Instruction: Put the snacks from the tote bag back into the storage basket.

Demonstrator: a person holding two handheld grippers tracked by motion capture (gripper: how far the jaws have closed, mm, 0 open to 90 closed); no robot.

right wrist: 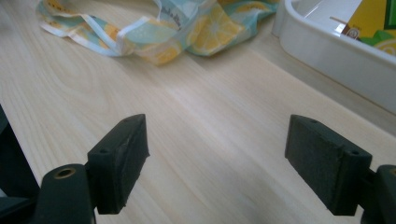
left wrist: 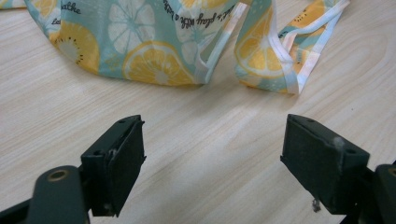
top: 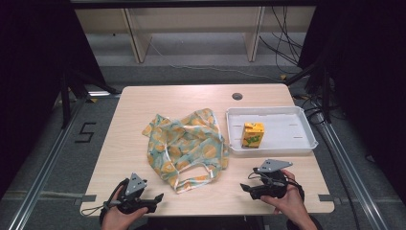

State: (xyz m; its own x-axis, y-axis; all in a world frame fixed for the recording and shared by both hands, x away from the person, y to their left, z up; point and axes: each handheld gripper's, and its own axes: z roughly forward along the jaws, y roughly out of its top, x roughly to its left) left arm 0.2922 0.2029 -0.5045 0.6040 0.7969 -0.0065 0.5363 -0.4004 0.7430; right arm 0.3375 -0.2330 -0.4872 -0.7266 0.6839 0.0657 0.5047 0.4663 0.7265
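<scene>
Both grippers are held low at the near edge of the table [top: 143, 103]. The left gripper [left wrist: 212, 158] is spread wide with nothing between its jaws; the right gripper [right wrist: 217, 163] is likewise released and empty.

Risks, as judged from here: the bag [top: 189, 143] is limp and crumpled, so a single layer or only a strap could be pinched and the mouth left closed. The thin fabric could be dragged across the smooth wood rather than lifted. If the right gripper is swung wide, the tray [top: 306, 128] could be knocked and the carton [top: 253, 134] tipped.

The bag is spread loosely at mid-table, just beside the tray's left wall, well ahead of both grippers. Teal cloth is seen, printed with yellow citrus slices and small script. White-edged handles [left wrist: 289, 60] are trailed toward the near side, closest to the left gripper. The opening cannot be made out.
</scene>
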